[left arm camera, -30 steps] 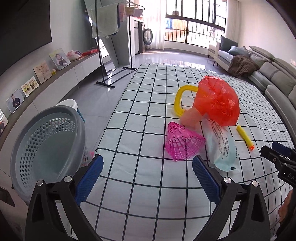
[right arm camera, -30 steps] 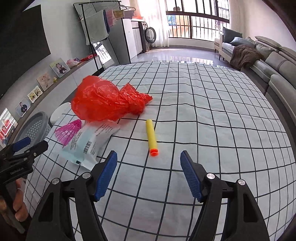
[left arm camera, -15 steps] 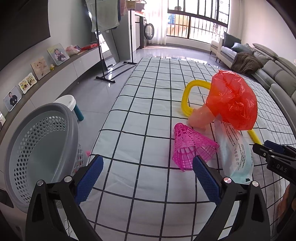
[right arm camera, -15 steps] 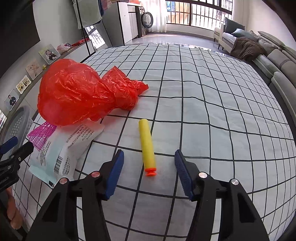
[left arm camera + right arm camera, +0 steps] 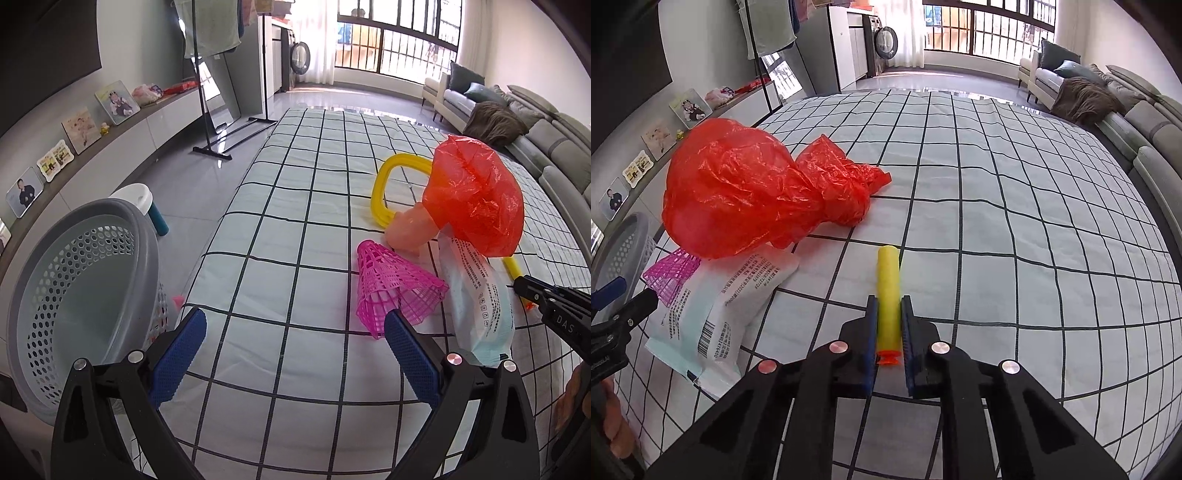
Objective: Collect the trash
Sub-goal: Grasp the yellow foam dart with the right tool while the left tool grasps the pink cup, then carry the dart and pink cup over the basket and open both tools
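At the bottom centre of the right wrist view, the right gripper (image 5: 889, 332) has just clamped its ribbed blue pads on a yellow foam dart (image 5: 888, 291) with an orange tip, lying on the checked quilted cover (image 5: 1015, 229). To its left sits a printed white plastic pouch (image 5: 716, 310), then a pink mesh cone (image 5: 670, 275), with a crinkled red plastic bag (image 5: 746, 199) beyond. The left gripper (image 5: 293, 343) hangs wide open, empty, low in its frame. A perforated grey basket (image 5: 74, 291) stands lower left; a yellow ring (image 5: 388, 184) lies farther up.
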Demonstrator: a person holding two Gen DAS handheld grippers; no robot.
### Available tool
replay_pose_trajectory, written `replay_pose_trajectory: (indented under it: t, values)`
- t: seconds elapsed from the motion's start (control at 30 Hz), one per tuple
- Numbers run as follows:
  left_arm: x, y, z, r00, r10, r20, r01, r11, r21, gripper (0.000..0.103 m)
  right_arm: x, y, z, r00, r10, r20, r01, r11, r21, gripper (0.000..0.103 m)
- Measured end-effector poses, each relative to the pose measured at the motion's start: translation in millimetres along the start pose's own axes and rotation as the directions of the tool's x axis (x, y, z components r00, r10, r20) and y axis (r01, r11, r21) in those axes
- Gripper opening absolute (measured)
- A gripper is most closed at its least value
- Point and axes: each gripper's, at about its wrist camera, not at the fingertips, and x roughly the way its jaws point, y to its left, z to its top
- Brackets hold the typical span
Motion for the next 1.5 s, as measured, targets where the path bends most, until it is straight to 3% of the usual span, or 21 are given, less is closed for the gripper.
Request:
replay_pose_trajectory:
  t: [0.3, 0.53, 0.73, 0.8, 0.9, 1.2, 1.5]
  values:
    - [5.4, 3.4, 1.5, 1.0, -0.007, -0.023, 0.008, 1.0, 0.019, 0.095, -35.9, -1.4, -19.2, 0.993, 0.095, 0.07, -0.101, 0.992, 0.077, 0.012]
    - [16.2, -8.0, 10.9, 1.0, 0.007, -0.019, -0.006, 0.999, 0.043, 0.092, -51.9, 1.7, -30.5, 0.989, 0.123, 0.086, -0.131, 0.987, 0.092, 0.012]
    - [31.3, -18.5, 18.2, 0.999, -0.013, -0.047, 0.015, 0.999, 0.047, 0.063, -54.7, 4.6, -38.6, 0.986, 0.144, 0.084, -0.153, 0.982, 0.108, 0.012]
    - [34.7, -19.3, 18.6, 0.998, -0.033, -0.057, 0.035, 0.999, 0.038, 0.038, -54.1, 5.4, -40.9, 0.986, 0.148, 0.081, -0.157, 0.981, 0.113, 0.012]
    - [31.5, -17.9, 17.6, 0.997, -0.052, -0.048, 0.054, 0.998, 0.03, 0.011, -54.7, 8.6, -45.1, 0.985, 0.155, 0.077, -0.163, 0.98, 0.115, 0.012]
    - [-1.5, 4.4, 6.6, 0.999, -0.039, 0.001, 0.039, 0.999, 0.02, 0.008, -69.2, 28.7, -44.7, 0.979, 0.183, 0.087, -0.191, 0.977, 0.093, 0.012]
    - [-62.4, 53.3, -4.3, 0.997, 0.018, 0.07, -0.017, 1.0, -0.022, 0.008, -90.0, 84.8, -36.8, 0.961, 0.256, 0.109, -0.259, 0.966, 0.012, 0.012]
